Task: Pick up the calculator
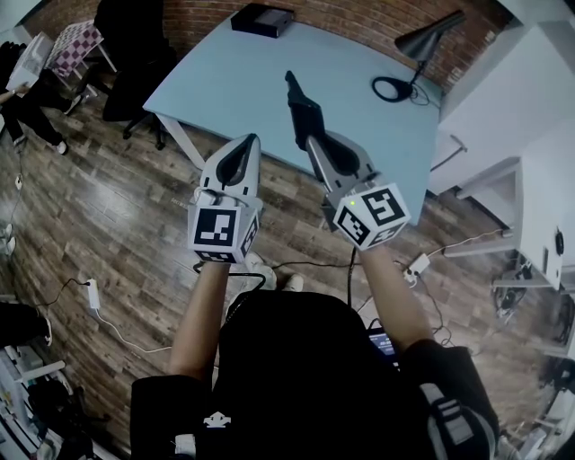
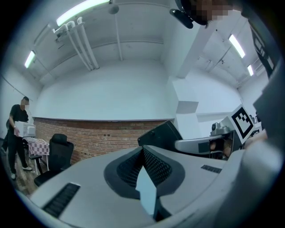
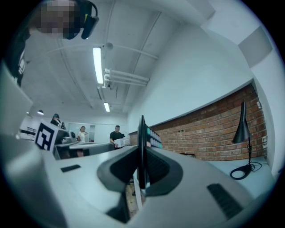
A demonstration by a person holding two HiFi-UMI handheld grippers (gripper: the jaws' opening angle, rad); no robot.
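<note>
The calculator (image 1: 299, 103) is a thin dark slab that sticks out forward from my right gripper (image 1: 312, 137), which is shut on its near end above the table's front edge. In the right gripper view the calculator (image 3: 142, 142) stands edge-on between the pads, with teal keys showing on its right face. My left gripper (image 1: 243, 144) hangs beside it to the left, shut with nothing between its fingers. In the left gripper view the pads (image 2: 153, 165) meet at their tips, and the calculator (image 2: 159, 134) shows to the right.
A light blue table (image 1: 243, 85) lies ahead, with a black box (image 1: 262, 18) at its far edge and a black desk lamp (image 1: 422, 45) at the right. An office chair (image 1: 135, 54) stands left, white furniture (image 1: 512, 99) right. Cables cross the wood floor. A person (image 2: 17, 131) carries a box.
</note>
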